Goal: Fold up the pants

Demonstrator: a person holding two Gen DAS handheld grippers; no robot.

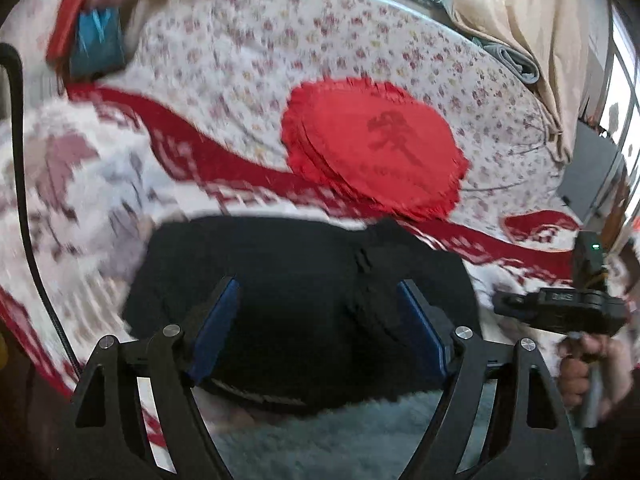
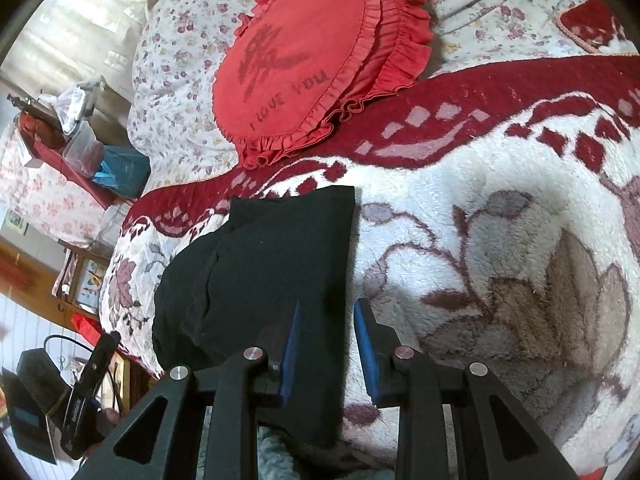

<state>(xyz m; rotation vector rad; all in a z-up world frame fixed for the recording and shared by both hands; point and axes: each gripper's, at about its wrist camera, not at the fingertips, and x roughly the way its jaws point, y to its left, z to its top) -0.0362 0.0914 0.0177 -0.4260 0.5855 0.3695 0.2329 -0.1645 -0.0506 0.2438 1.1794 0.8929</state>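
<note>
1. Fuzzy blanket (image 2: 500, 208) covers the bed, with a red pillow (image 2: 308, 60) on it.
2. Black pants (image 2: 272, 280) lie folded on the blanket.
3. Left gripper (image 1: 320, 332) jaws are spread wide over the pants.
4. Right gripper (image 2: 326, 348) jaws stand a bit apart at the pants' edge, pinching nothing.

You have plain black folded fabric pants (image 2: 276, 264) lying on a fleecy white blanket (image 2: 500, 208) with a dark red border and brown-mauve leaves. Behind it your round red frilled cushion (image 2: 304, 64) carries darker lettering, on a white bedsheet (image 1: 248, 60) sprinkled with small pink-red flowers. Your gripper pads (image 2: 289, 354) are blue.
</note>
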